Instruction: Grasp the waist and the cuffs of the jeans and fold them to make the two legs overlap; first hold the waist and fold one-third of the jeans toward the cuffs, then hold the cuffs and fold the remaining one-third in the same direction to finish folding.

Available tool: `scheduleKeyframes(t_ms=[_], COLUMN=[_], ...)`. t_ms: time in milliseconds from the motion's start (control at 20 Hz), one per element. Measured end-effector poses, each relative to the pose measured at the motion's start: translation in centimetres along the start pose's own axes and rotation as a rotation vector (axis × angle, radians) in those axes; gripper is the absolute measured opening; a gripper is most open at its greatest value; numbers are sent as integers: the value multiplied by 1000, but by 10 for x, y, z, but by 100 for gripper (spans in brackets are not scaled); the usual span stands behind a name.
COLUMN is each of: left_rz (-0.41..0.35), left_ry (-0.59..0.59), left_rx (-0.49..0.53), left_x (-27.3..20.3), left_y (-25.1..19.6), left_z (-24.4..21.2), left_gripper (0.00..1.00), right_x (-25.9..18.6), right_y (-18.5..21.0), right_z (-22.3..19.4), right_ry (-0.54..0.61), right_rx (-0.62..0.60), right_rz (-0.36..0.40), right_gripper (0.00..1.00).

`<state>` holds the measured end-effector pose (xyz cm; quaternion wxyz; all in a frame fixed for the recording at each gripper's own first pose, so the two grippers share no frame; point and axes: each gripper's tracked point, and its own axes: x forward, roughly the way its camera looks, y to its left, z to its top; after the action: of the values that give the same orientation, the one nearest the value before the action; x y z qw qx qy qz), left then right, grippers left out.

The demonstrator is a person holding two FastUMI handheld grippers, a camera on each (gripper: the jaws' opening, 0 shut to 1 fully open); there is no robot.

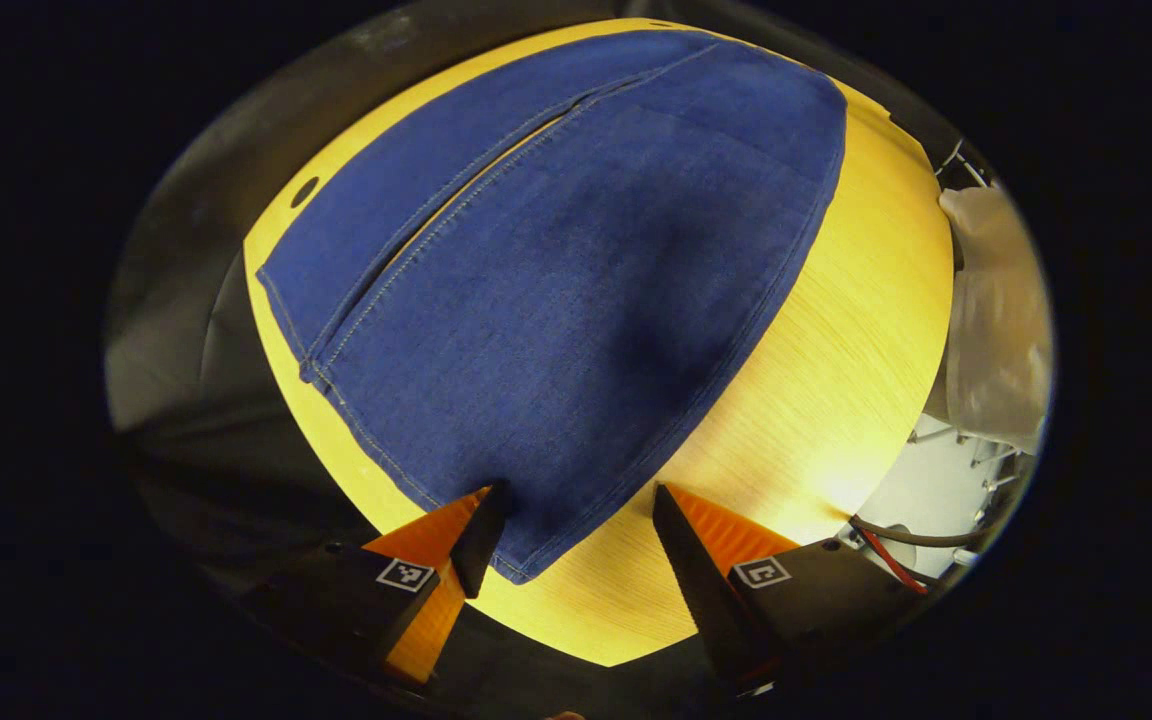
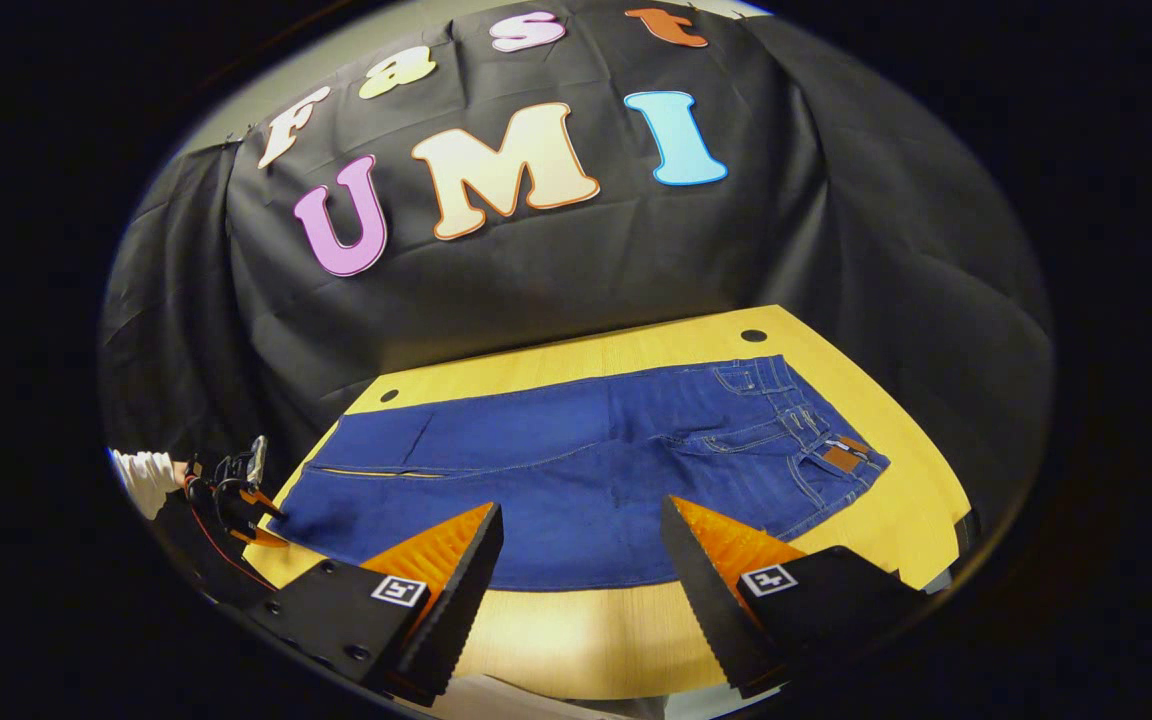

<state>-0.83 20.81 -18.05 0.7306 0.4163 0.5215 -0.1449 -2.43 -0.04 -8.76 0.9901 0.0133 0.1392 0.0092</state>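
Jeans [image 2: 576,470] lie flat across the yellow wooden worktop [image 2: 576,630], legs at left, waist with a brown patch at right. Left gripper [image 1: 576,515] is spread wide around the cuff corner, its contact unclear. Right gripper [image 2: 581,530] hovers wide apart near the front edge. Black cloth wall behind.

Jeans cuff [image 1: 521,545] (between spread tool [image 1: 576,500])

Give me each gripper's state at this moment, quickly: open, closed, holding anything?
Left gripper: open, fingers either side of the jeans cuff corner, nothing gripped.
Right gripper: open, empty, at the near edge of the table.
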Motion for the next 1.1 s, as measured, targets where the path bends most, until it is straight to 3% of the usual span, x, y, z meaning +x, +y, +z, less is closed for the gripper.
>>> scheduleKeyframes(t_ms=[250, 400, 600, 800, 850, 900, 950, 1050, 1100], left_rz=[-92, -99, -91, -69, -56, -33, -17, 1, 6], left_ry=[47, 68, 96, 100, 90, 77, 67, 48, 44], left_rx=[18, 55, 45, 47, 62, 70, 65, 51, 45], left_x=[6, 6, 7, 4, 3, 6, 6, 6, 6], left_y=[-3, -4, -4, -3, -1, 2, 2, 0, 0], left_z=[2, 3, 4, 10, 12, 15, 15, 15, 17], left_gripper=[89, 90, 83, 52, 38, 31, 11, 0, 0], right_x=[3, 6, 10, 12, 13, 14, 14, 15, 17], right_y=[6, 8, 16, 20, 19, 18, 15, 4, -6], right_z=[-3, -8, -10, -8, -8, -8, -11, -14, -14], right_ry=[15, 32, 47, 55, 64, 75, 91, 136, 161], right_rx=[-21, -37, -32, -36, -44, -61, -89, -190, -261], right_rz=[10, 16, 42, 67, 77, 87, 97, 119, 124], right_gripper=[98, 98, 98, 98, 98, 98, 98, 98, 98])
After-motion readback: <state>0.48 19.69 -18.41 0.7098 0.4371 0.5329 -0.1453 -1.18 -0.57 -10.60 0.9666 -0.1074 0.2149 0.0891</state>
